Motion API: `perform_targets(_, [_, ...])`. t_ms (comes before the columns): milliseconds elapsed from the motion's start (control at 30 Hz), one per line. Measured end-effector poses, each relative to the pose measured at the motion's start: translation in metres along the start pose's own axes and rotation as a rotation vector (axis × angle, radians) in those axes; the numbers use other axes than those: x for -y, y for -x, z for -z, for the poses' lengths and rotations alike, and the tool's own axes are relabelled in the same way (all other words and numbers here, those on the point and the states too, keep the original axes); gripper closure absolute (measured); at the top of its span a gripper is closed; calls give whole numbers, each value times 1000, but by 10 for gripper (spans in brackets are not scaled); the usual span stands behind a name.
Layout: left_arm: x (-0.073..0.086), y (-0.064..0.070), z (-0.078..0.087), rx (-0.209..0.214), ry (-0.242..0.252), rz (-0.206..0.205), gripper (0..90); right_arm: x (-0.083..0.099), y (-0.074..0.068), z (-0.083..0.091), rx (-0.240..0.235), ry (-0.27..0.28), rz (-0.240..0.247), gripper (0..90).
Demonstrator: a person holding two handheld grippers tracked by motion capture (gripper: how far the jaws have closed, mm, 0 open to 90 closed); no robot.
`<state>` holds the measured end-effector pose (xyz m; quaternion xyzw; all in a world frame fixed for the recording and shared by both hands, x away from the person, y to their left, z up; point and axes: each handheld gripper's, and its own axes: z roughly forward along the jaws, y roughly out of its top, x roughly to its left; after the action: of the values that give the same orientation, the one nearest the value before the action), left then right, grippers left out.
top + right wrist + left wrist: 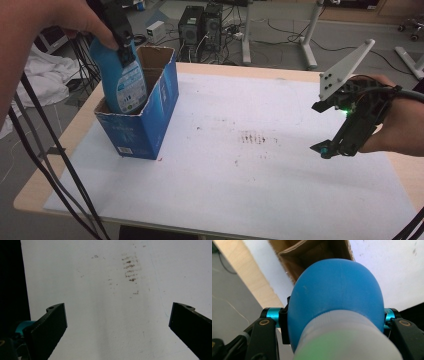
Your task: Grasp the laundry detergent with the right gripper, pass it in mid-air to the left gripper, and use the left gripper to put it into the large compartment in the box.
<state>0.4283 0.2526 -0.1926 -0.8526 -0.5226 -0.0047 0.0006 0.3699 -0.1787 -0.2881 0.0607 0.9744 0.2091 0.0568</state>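
The left gripper [121,42] is clamping the blue detergent bottle [120,80], which is standing partly inside the open blue cardboard box [150,125] at the table's far left; the right gripper [332,145] is hovering with jaws spread wide above the stained white mat [240,170] at the right

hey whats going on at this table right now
A person's left gripper is clamped on the neck of a blue bottle, whose lower part sits inside an open blue cardboard box at the table's left edge. The right gripper hovers open and holds nothing, above the stained white sheet on the right side.
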Motion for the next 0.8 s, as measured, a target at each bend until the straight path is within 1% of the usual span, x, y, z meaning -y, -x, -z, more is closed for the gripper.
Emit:
perform_targets(33, [-1,0,-9,12,-2,-47,394,0,0,-1,-1,-5,-3,8])
perform_targets(67, [-2,0,-13,18,-4,-74,394,0,0,-2,-2,-7,-4,9])
perform_targets(100, [-2,0,-13,18,-4,-74,394,0,0,-2,-2,-8,-5,8])
perform_targets(133, [-4,1,-22,23,-10,-137,394,0,0,-3,-3,-11,-8,8])
perform_targets(167, [-4,1,-22,23,-10,-137,394,0,1,-4,-1,-13,-8,9])
perform_targets(233, [-6,2,-30,27,-16,-198,394,1,1,-5,-3,-15,-8,9])
perform_targets(267, [-8,3,-38,26,-17,-247,394,1,1,-5,-1,-17,-10,9])
perform_targets(300, [-9,4,-43,25,-12,-285,394,1,1,-6,-3,-19,-13,8])
perform_targets(333, [-9,5,-47,22,-8,-316,394,1,1,-6,-4,-22,-15,9])
perform_targets(367, [-9,5,-47,22,-8,-316,394,1,1,-6,-5,-21,-13,8])
perform_targets(433, [-10,7,-55,14,-10,-376,394,1,2,-7,-6,-25,-15,8])
perform_targets(467, [-11,8,-62,3,-12,-425,394,2,1,-7,-5,-30,-22,8])
perform_targets(533, [-13,9,-69,-4,-17,-453,393,3,2,-8,-7,-34,-19,9])
perform_targets(567, [-13,9,-69,-4,-17,-453,392,3,2,-8,-7,-34,-19,9])
perform_targets(600, [-14,9,-75,-4,-25,-482,392,3,2,-9,-7,-38,-22,8])
perform_targets(633, [-14,9,-75,-4,-25,-482,392,3,2,-9,-7,-38,-22,8])
perform_targets(667, [-15,9,-82,-1,-39,-493,392,4,3,-9,-8,-34,-27,9])
perform_targets(700, [-15,9,-82,-1,-39,-493,392,4,3,-9,-8,-34,-27,9])
perform_targets(767, [-15,8,-91,9,-44,-497,391,5,4,-9,-8,-34,-28,8])
perform_targets(800, [-15,8,-91,9,-44,-497,391,5,4,-10,-10,-34,-30,9])
